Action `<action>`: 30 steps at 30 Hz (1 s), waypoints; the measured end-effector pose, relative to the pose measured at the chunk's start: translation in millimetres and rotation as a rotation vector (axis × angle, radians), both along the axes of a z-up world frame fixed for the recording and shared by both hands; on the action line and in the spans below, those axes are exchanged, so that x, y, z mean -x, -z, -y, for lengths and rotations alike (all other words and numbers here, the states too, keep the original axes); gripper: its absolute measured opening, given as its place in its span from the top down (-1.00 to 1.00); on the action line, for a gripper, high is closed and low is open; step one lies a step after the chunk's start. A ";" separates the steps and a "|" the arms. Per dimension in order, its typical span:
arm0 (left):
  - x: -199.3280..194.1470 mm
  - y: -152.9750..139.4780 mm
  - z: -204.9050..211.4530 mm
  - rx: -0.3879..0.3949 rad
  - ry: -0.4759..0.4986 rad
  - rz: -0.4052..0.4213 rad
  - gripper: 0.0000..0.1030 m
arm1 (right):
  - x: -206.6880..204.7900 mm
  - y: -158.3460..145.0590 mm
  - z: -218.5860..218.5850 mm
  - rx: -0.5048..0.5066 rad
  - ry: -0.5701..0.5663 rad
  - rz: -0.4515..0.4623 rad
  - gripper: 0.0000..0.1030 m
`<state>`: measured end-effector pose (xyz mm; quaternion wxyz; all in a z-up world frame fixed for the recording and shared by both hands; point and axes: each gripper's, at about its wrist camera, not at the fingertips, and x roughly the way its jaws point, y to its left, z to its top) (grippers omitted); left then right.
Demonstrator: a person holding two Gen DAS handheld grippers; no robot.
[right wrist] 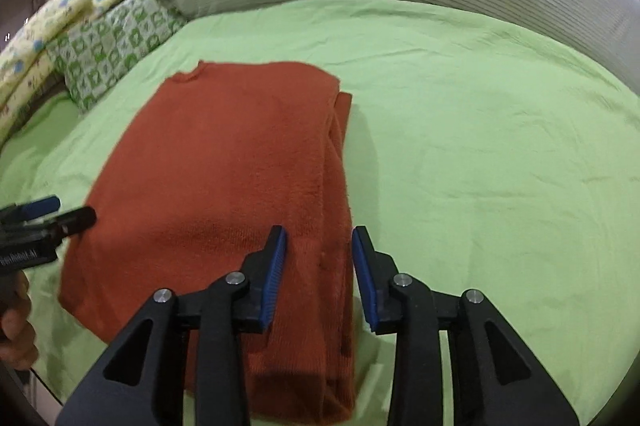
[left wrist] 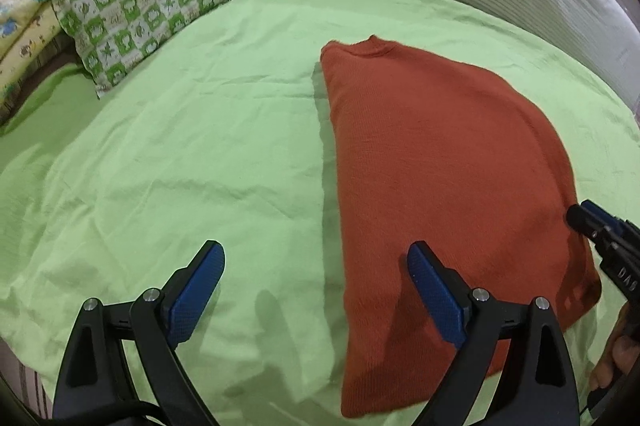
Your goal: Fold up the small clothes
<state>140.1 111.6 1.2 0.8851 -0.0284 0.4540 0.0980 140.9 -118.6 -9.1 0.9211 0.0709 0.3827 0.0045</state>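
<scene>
Rust-red knitted garment (right wrist: 224, 194) lies folded lengthwise on the green bed sheet (right wrist: 480, 130), its long axis running away from us, beneath our empty, part-spread right claw (right wrist: 319, 238), nearer than the wide-spread left claw (left wrist: 316, 258).

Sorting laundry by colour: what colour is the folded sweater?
Rust orange-red sweater, plain knit; clearest in the right wrist view.

Left gripper (left wrist: 316, 262) jaws wide apart, right gripper (right wrist: 320, 246) jaws partly parted, both empty.
</scene>
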 end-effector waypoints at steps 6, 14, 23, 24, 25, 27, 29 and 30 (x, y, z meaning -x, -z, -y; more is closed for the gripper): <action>14.9 -0.8 10.2 0.028 0.021 -0.009 -0.82 | 23.0 -9.2 5.2 -0.085 -0.009 0.027 0.10; 43.5 4.6 24.4 0.035 0.039 -0.019 -0.82 | 49.0 -13.0 -1.0 -0.103 -0.033 0.045 -0.18; 73.3 -9.5 35.3 -0.014 0.063 0.040 -0.82 | 73.7 -19.5 -6.0 -0.133 -0.096 0.103 -0.38; 76.3 -11.5 36.1 -0.020 0.063 0.046 -0.82 | 76.0 -19.9 -7.1 -0.135 -0.102 0.107 -0.40; 77.6 -12.5 36.1 -0.024 0.060 0.048 -0.82 | 78.1 -20.4 -8.5 -0.131 -0.106 0.110 -0.40; 80.8 -15.3 35.9 -0.035 0.048 0.053 -0.82 | 81.3 -21.9 -12.0 -0.122 -0.119 0.113 -0.45; 84.3 -17.6 36.6 -0.031 0.042 0.059 -0.82 | 84.3 -23.4 -15.0 -0.114 -0.134 0.118 -0.49; 84.8 -18.0 36.8 -0.031 0.043 0.062 -0.82 | 86.2 -24.3 -16.7 -0.110 -0.140 0.121 -0.52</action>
